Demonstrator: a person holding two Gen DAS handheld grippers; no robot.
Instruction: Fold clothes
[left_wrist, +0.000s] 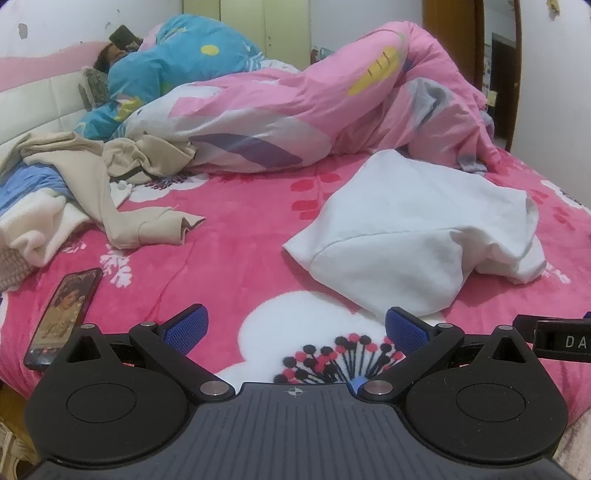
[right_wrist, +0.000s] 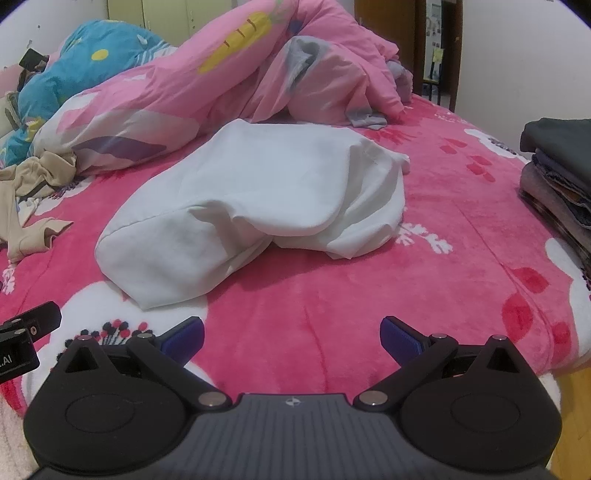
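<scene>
A crumpled white garment (left_wrist: 413, 229) (right_wrist: 255, 206) lies on the pink flowered bedspread (left_wrist: 229, 236) (right_wrist: 369, 295), its near corner closest to the bed's front edge. My left gripper (left_wrist: 295, 325) hovers open above the bedspread, just short and left of that corner, nothing between its blue pads (left_wrist: 188, 326). Open too, my right gripper (right_wrist: 291, 334) hangs over bare bedspread in front of the garment, right of its near corner. A beige garment (left_wrist: 110, 184) (right_wrist: 33, 192) sprawls at the left.
A phone (left_wrist: 62, 317) lies face up at the bed's left front edge. A pink duvet (left_wrist: 295, 107) (right_wrist: 207, 81) with a person under blue bedding (left_wrist: 177, 62) fills the far side. A stack of folded dark clothes (right_wrist: 557, 177) sits at the right edge.
</scene>
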